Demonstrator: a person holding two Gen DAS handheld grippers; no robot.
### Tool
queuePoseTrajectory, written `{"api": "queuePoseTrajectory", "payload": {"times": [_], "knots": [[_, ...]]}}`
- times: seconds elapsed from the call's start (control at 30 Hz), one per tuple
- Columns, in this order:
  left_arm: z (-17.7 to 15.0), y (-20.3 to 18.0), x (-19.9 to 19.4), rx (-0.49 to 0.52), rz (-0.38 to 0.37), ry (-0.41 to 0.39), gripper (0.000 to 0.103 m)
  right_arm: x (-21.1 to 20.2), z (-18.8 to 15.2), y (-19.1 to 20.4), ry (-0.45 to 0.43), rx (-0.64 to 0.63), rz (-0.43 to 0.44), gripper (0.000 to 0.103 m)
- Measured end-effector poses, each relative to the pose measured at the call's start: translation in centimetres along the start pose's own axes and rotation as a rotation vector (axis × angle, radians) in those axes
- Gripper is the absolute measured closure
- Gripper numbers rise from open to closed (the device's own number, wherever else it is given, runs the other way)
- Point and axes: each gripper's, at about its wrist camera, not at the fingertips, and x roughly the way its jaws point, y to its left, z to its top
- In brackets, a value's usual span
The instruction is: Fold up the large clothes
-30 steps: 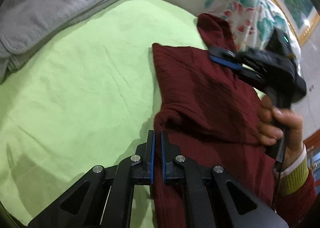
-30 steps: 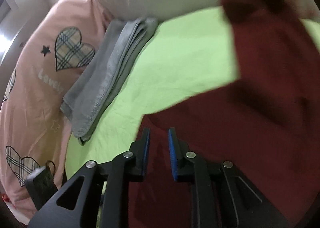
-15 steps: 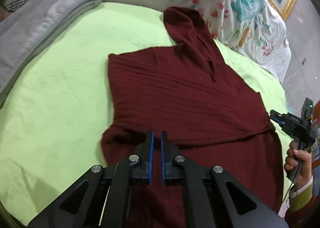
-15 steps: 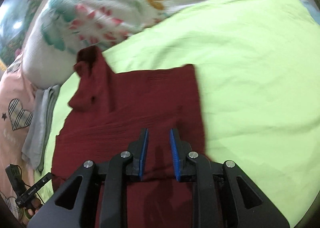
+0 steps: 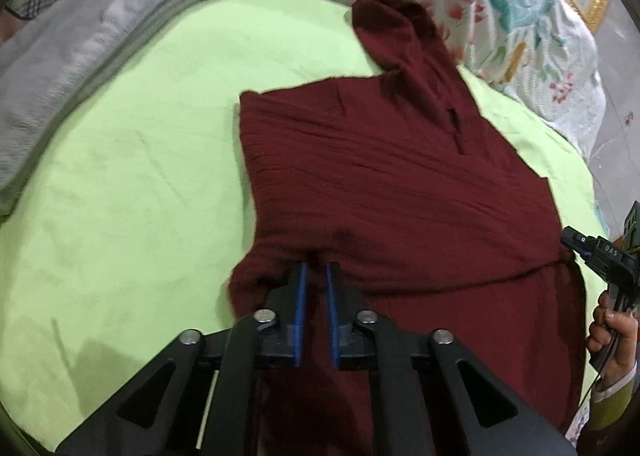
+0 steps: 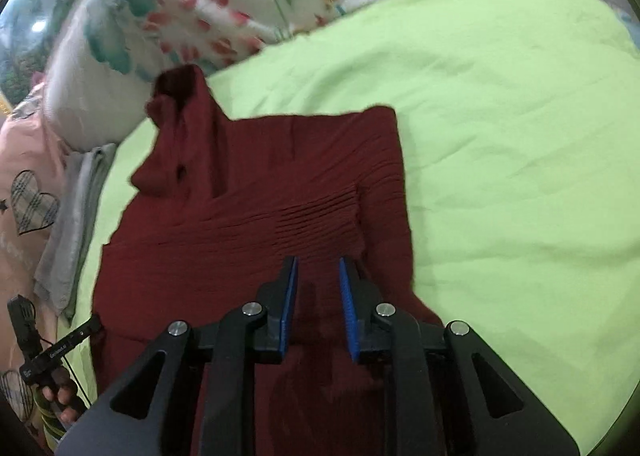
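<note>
Where the ribbed maroon sweater (image 5: 400, 192) lay partly folded on the lime-green sheet (image 5: 132, 184), bare sheet stretched wide past both side edges. Our left gripper (image 5: 316, 276) was opening, its pads off the bunched fold between them; our right gripper (image 6: 318, 272) stood slightly apart over the knit, clasping nothing. Folded grey cloth (image 5: 80, 40) and a floral quilt (image 6: 224, 12) bordered the far edge.
</note>
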Motion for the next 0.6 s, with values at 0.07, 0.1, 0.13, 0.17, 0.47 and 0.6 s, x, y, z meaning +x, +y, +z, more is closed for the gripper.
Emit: {"api": "queuePoseTrajectory", "payload": {"times": [0.07,0.1,0.13,0.17,0.47,0.6], "knots": [[-1.1,0.4,-2.0,0.003,-0.003,-0.011,0.075,-1.8,-0.9,-0.3,-0.005,-0.003,0.044,0.079],[-1.9,0.8,-2.9,0.002,-0.005,-0.015,0.073,-2.4,-1.3,-0.4,-0.004,-0.003,0.051,0.078],[-2.8,1.2,-4.0,-0.002,-0.006,-0.017,0.070,-3.1,-1.9,-0.3,-0.005,-0.008,0.050,0.077],[-3.8,1.6,-5.0,-0.009,-0.006,-0.014,0.069,-4.3,-3.1,-0.5,-0.007,-0.014,0.051,0.076],[-13.8,1.8,-7.4,-0.052,-0.151,0.149,0.068,-10.9,-10.6,-3.8,-0.027,0.048,0.078,0.070],[-16.4,0.3,-6.4,-0.043,-0.160,0.181,0.068,-12.9,-13.0,-5.1,-0.008,0.066,0.076,0.070]]}}
